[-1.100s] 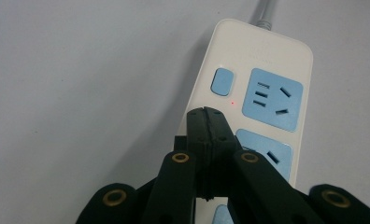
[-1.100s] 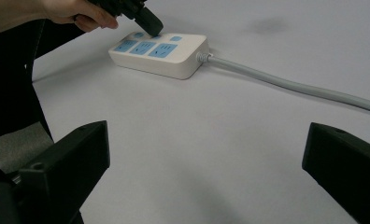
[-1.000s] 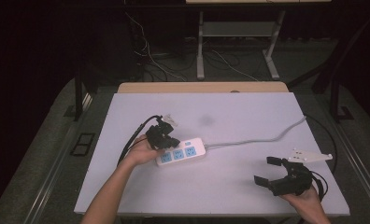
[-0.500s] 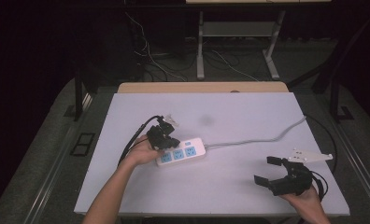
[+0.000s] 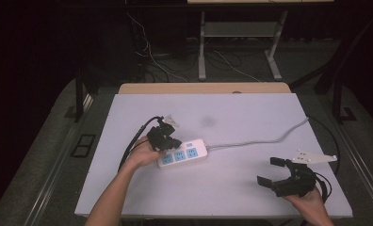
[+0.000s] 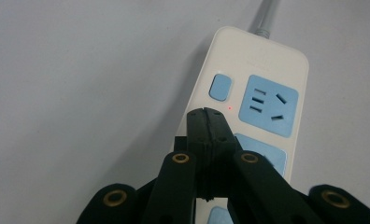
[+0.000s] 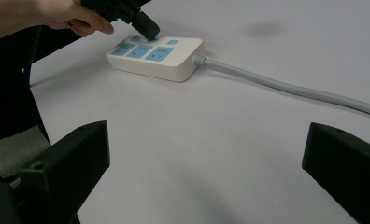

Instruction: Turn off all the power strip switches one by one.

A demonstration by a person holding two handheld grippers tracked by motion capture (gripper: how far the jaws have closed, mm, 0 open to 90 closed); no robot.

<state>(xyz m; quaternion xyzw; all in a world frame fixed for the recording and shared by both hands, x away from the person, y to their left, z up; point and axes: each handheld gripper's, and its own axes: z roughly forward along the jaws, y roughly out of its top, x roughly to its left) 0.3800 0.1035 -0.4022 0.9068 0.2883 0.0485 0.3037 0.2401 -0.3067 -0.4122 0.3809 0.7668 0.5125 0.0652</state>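
A white power strip [image 5: 183, 152] with blue sockets lies at the middle of the table, its grey cable [image 5: 269, 138] running off to the right. My left gripper [image 5: 172, 143] is shut, with nothing between its jaws, and its tips rest over the strip's far edge. In the left gripper view the closed tips [image 6: 206, 116] sit just short of the blue switch [image 6: 220, 87], beside a small red light. My right gripper [image 5: 268, 170] stands open near the front right, away from the strip [image 7: 156, 56].
The white table top [image 5: 241, 113] ends in a wooden strip at the back. A black cable [image 5: 136, 137] trails from the left gripper. Dark floor with cables and a metal stand lies beyond the table.
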